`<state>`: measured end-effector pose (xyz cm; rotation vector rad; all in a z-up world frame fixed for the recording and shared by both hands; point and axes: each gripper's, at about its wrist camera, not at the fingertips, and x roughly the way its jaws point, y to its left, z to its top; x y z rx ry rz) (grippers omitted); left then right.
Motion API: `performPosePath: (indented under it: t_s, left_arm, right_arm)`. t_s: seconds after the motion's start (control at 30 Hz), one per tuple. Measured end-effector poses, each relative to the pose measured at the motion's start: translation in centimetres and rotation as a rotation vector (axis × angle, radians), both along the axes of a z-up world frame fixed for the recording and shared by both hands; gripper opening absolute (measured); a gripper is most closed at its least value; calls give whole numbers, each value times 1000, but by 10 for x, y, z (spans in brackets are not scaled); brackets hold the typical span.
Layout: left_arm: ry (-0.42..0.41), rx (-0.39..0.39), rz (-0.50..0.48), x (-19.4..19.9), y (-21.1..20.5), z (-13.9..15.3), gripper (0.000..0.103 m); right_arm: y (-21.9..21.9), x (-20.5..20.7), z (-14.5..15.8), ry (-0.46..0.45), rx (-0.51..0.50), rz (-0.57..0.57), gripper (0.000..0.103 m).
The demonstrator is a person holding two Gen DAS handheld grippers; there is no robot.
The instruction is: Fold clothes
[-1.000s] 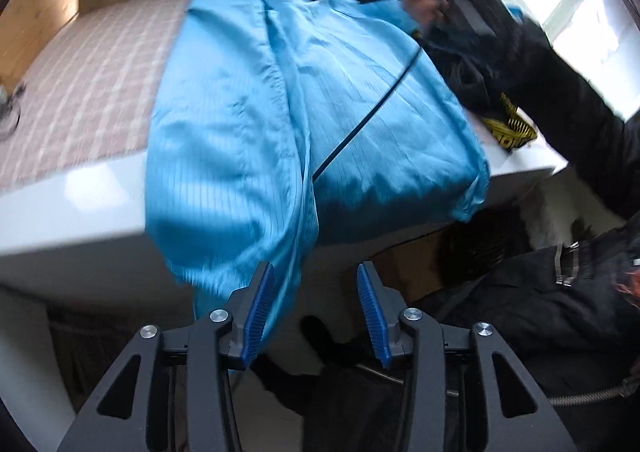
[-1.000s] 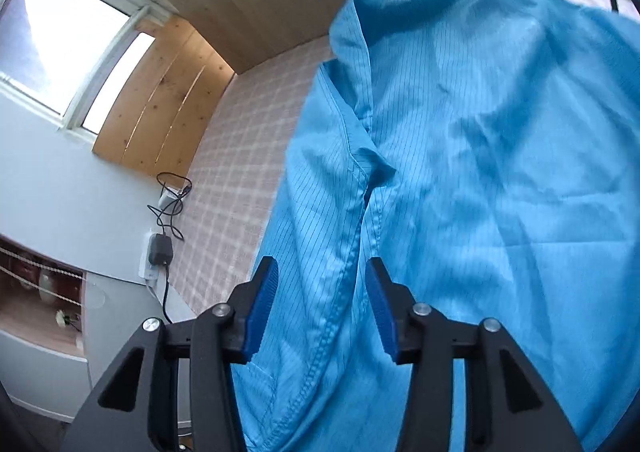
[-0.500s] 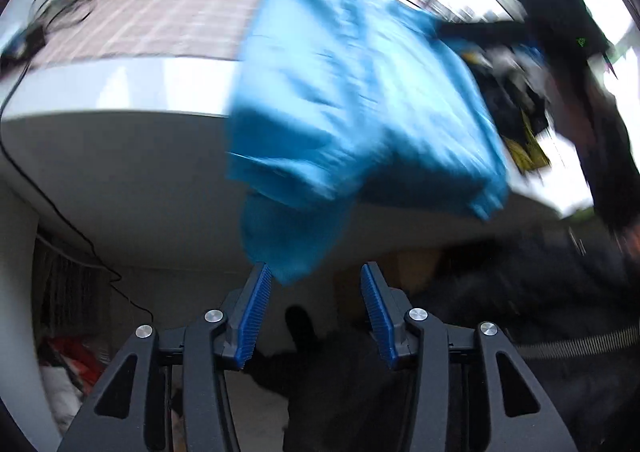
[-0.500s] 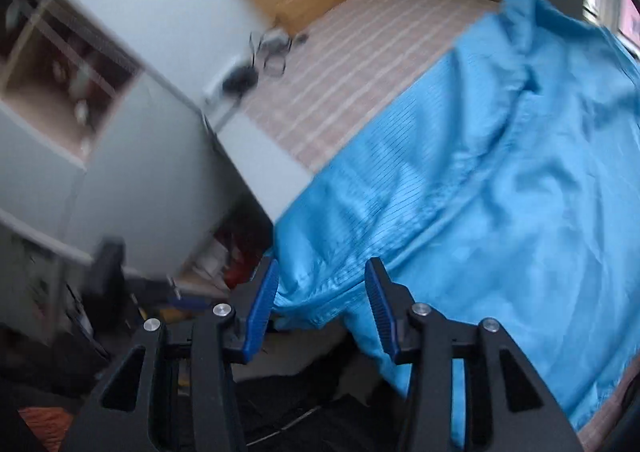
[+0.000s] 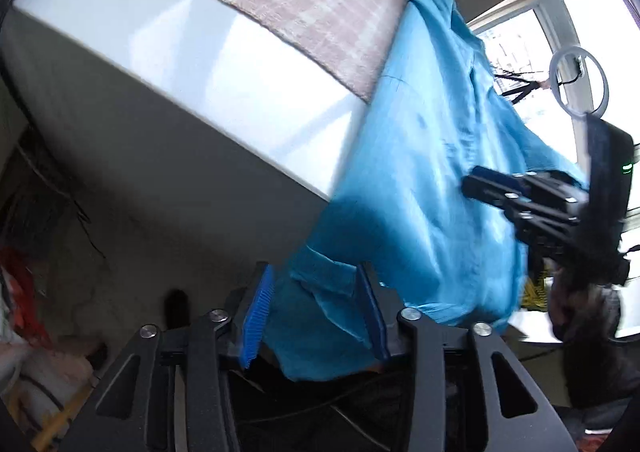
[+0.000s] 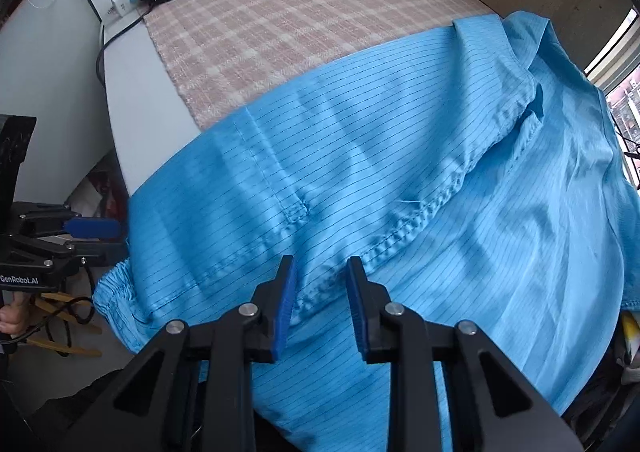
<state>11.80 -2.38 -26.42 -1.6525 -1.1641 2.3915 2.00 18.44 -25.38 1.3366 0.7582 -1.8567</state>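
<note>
Left gripper (image 5: 316,312) closing, part open; blue pinstriped garment (image 6: 400,171) cuff between pads, ungripped. Right gripper (image 6: 320,304) closing over hem seam, ungripped.

Bright blue pinstriped garment (image 6: 400,179) is spread rumpled over the counter's plaid cloth, seams and a placket running toward 1 o'clock. Its elastic-cuffed sleeve (image 6: 116,292) droops off the counter edge at about 8 o'clock.
</note>
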Motion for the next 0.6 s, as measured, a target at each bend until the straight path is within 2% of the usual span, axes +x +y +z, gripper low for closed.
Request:
performPosePath:
  t_s: [0.17, 0.2, 0.23, 0.3, 0.47, 0.53, 0.6]
  left_arm:
    - [-48, -89, 28, -8, -6, 12, 37]
    - [-69, -100, 22, -12, -5, 8, 29]
    - [-93, -109, 17, -18, -4, 4, 15]
    - [-138, -98, 18, -25, -1, -8, 1]
    - [-109, 13, 44, -10, 0, -23, 0]
    - [-97, 4, 46, -4, 1, -21, 0]
    - [-100, -38, 26, 3, 3, -16, 0]
  right_arm:
    - [9, -5, -13, -35, 14, -13, 25]
    - [10, -5, -13, -34, 10, -11, 25]
    - [11, -6, -13, -34, 10, -9, 25]
    - [12, -6, -14, -34, 13, -5, 25]
    - [14, -11, -14, -47, 19, -7, 25]
    - [13, -14, -13, -49, 20, -4, 25]
    - [14, -14, -11, -42, 28, -6, 25]
